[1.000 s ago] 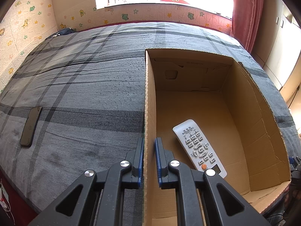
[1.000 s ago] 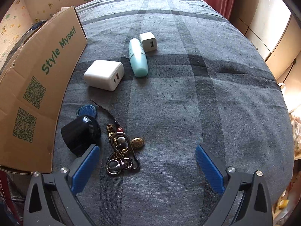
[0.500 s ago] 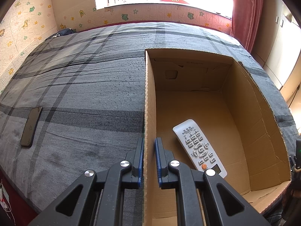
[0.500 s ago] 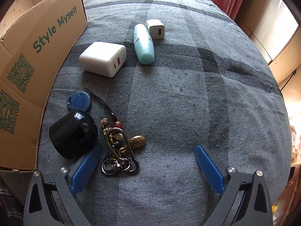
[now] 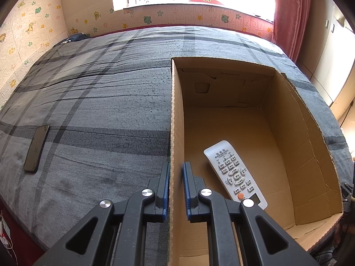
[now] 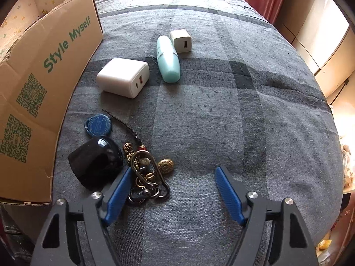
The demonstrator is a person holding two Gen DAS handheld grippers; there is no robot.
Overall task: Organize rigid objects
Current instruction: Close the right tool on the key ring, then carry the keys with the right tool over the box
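Observation:
My left gripper (image 5: 176, 173) is shut on the near left wall of an open cardboard box (image 5: 176, 119), which also shows in the right wrist view (image 6: 44, 71). A white remote (image 5: 235, 174) lies inside the box. My right gripper (image 6: 173, 179) is open and empty, low over the bed. Its left finger (image 6: 118, 190) sits between a black rounded object (image 6: 95, 159) and a bunch of keys and charms (image 6: 146, 173). Farther off lie a blue tag (image 6: 97, 125), a large white charger (image 6: 123, 77), a mint green case (image 6: 168, 58) and a small white charger (image 6: 180, 41).
Everything lies on a grey plaid bed cover (image 6: 221, 110). A black phone (image 5: 36, 148) lies on the bed at the left. A red curtain (image 5: 288, 15) and cupboards stand at the right. The bed's edge runs along the right side.
My right gripper has moved forward and slightly right over the bed, so the keys and black object now sit at its left finger. The left gripper has not moved.

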